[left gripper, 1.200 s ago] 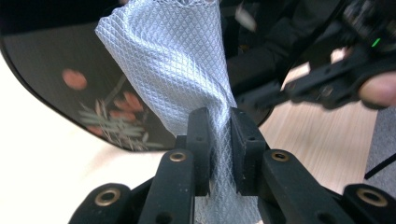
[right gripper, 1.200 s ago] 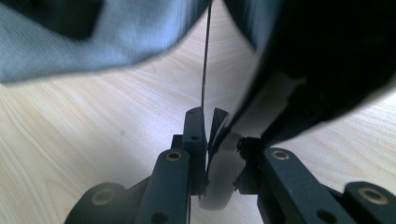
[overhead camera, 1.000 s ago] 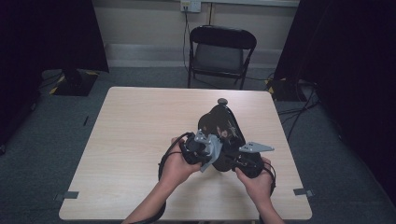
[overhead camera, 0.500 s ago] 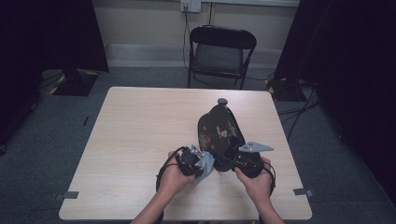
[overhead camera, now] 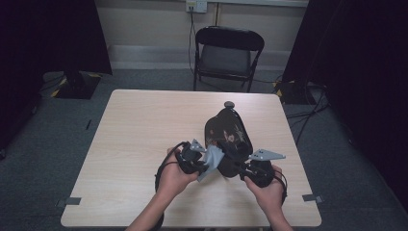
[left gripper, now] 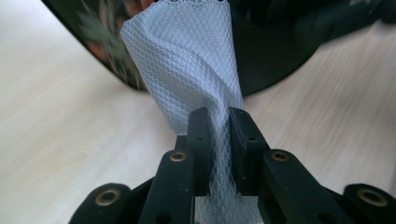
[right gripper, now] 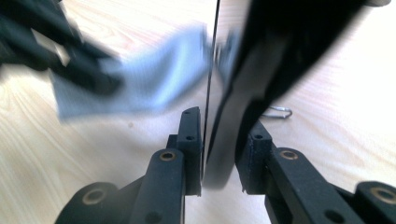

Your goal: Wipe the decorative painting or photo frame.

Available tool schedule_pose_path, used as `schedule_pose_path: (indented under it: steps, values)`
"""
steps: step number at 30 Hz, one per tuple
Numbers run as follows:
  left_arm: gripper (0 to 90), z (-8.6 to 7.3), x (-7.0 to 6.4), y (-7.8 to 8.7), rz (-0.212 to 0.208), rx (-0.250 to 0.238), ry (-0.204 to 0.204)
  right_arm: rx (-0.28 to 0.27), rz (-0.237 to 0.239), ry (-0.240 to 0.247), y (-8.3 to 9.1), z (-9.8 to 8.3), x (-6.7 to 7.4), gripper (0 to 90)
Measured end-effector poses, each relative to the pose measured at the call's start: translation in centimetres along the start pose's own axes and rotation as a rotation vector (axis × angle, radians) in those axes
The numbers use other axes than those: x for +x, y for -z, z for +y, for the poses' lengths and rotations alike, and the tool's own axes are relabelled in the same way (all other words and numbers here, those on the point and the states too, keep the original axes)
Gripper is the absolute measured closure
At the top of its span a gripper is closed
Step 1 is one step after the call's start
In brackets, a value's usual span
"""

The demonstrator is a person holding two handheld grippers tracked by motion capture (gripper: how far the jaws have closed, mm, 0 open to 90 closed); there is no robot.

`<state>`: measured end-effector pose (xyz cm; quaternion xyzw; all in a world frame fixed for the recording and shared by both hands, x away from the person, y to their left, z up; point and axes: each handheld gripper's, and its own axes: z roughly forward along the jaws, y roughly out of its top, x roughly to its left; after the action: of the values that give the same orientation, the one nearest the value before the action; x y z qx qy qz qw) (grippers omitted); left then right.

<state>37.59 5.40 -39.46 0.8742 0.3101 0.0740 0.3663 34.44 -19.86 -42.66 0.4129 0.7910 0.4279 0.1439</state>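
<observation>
1. Left gripper (overhead camera: 204,162) is clenched on a pale blue-white mesh cloth (left gripper: 196,70); in the left gripper view the cloth runs between both closed jaws and fans out above them toward the dark object.
2. Right gripper (overhead camera: 240,168) has its jaws set about the near edge of a black glossy oval dish with a floral pattern (overhead camera: 227,137); in the right gripper view (right gripper: 219,140) the left jaw lies against a thin edge, the right jaw stands just clear of the dish wall; the jaws have just been opening, with the dish edge between them; grip reads as released.
3. Dish rests tilted on the light wooden table (overhead camera: 144,125), right of centre, near the person's side.
4. Cloth (overhead camera: 210,161) touches the dish's near left edge.
5. Black folding chair (overhead camera: 226,55) stands beyond the table's far side.
</observation>
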Motion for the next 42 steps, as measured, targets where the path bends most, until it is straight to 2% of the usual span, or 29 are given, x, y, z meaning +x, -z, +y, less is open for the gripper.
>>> schedule_pose_path:
  steps: [4,9,12,13,18,20,25,26,31,38,42]
  values:
    - [79.5,2.5,-0.4,2.5,0.012,-0.065,-0.026,0.016,-0.007,-0.019,0.1,-0.7,-0.2,75.5]
    - [79.3,5.3,-1.4,4.5,0.029,-0.133,-0.075,0.023,-0.001,-0.037,-0.1,-0.7,-0.2,78.5]
    - [79.2,6.7,-1.8,5.4,0.035,-0.157,-0.104,0.015,-0.002,-0.047,-0.3,-0.6,-0.2,78.7]
    - [79.2,7.0,-2.0,5.4,0.034,-0.176,-0.102,0.022,0.000,-0.048,-0.3,-0.5,-0.2,78.7]
    - [79.3,8.0,-2.6,5.5,0.035,-0.172,-0.130,0.024,-0.003,-0.045,-0.6,-0.3,0.0,78.7]
    - [79.4,7.9,-2.6,5.1,0.026,-0.164,-0.137,0.022,-0.004,-0.042,-0.8,-0.2,0.0,78.6]
    - [79.5,6.6,-2.2,3.9,0.018,-0.131,-0.114,0.026,-0.003,-0.041,-1.0,0.0,0.1,78.6]
    - [79.6,6.3,-2.0,3.6,0.015,-0.108,-0.120,0.026,-0.004,-0.041,-1.1,0.1,0.1,78.5]
    - [79.6,4.2,-1.4,1.8,0.004,-0.080,-0.079,0.031,-0.004,-0.042,-1.1,0.2,0.2,78.5]
    - [79.6,1.0,-0.5,-1.1,-0.008,-0.012,-0.030,0.030,-0.003,-0.038,-1.2,0.2,0.2,78.5]
    - [79.6,-0.6,0.1,-2.1,-0.010,0.015,0.001,0.030,-0.001,-0.038,-1.3,0.3,0.2,78.5]
